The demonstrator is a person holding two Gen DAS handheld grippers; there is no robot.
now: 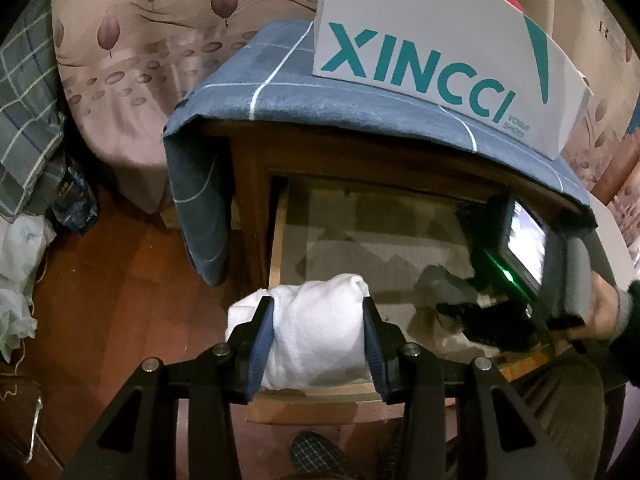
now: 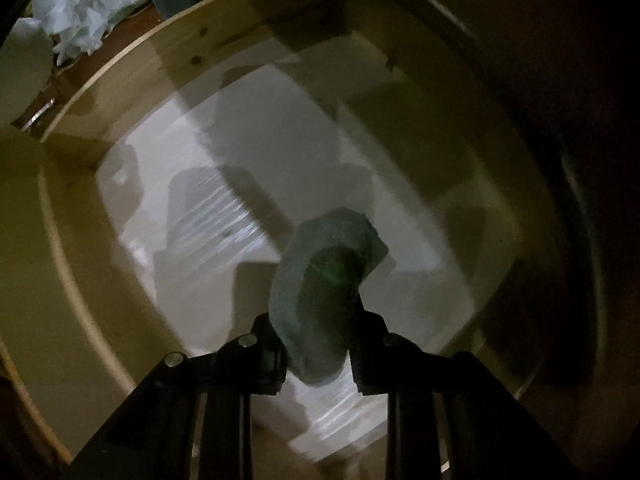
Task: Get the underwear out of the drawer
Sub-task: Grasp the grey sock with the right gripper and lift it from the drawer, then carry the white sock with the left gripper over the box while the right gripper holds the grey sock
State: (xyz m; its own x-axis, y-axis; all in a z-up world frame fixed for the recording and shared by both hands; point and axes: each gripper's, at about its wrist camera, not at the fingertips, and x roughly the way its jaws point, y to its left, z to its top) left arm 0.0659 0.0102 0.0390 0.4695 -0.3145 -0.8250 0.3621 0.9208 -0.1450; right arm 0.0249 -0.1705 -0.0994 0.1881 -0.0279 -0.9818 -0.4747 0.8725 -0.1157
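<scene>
My left gripper (image 1: 316,308) is shut on a white folded piece of underwear (image 1: 316,336), held over the front edge of the open wooden drawer (image 1: 276,240). At the right of the left wrist view, my right gripper (image 1: 472,308) reaches down into the drawer with a grey piece of cloth (image 1: 444,284) at its tips; a person's hand (image 1: 604,308) holds it. In the right wrist view, the right gripper (image 2: 316,320) is shut on that grey-green rolled underwear (image 2: 328,280), above the drawer's white-lined bottom (image 2: 248,128). The picture is dark and blurred.
The drawer belongs to a wooden nightstand draped with a blue checked cloth (image 1: 320,100), with a white XINCCI box (image 1: 420,68) on top. A bed with a leaf-pattern cover (image 1: 140,60) stands behind. White bags (image 1: 16,280) lie on the wooden floor (image 1: 120,280) at left. The drawer's wooden wall (image 2: 132,76) curves round the right gripper.
</scene>
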